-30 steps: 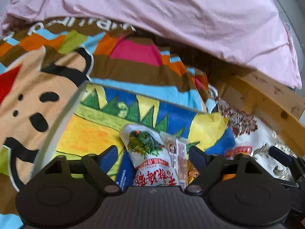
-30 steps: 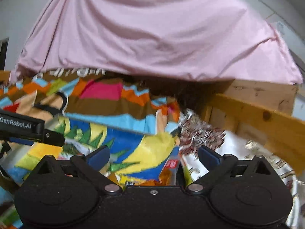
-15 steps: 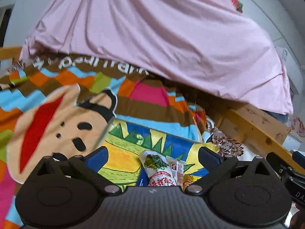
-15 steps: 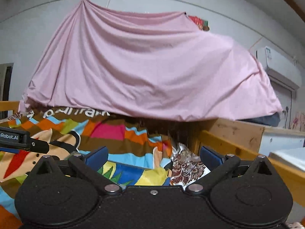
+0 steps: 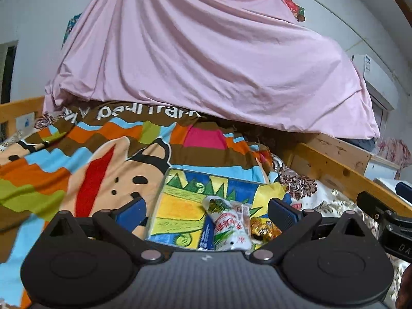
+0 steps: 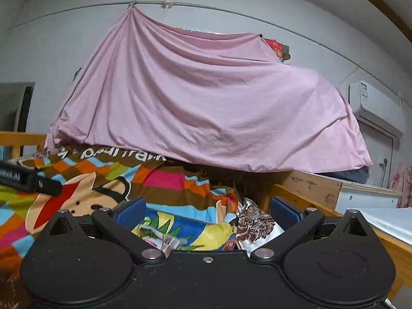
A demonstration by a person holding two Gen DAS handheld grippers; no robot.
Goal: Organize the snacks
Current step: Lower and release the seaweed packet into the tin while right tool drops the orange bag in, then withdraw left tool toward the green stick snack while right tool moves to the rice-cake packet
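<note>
Snack packets (image 5: 228, 228) — lower ends hidden behind tongs.

a home bedroom. a bed with a pale wooden frame (image 5: 332, 172) fills both views, covered by a bright cartoon blanket (image 5: 108, 154) with a monkey face and stripes. a pink sheet (image 6: 200, 103) hangs from a line on the white wall (image 6: 51, 38) and drapes over the far end of the bed. an air conditioner (image 6: 376, 105) is mounted high on the wall at the right, and a floral cloth (image 6: 255, 221) lies by the frame. a colourful tray (image 5: 180, 206) with snack packets (image 5: 229, 224) sits on the blanket.
</note>
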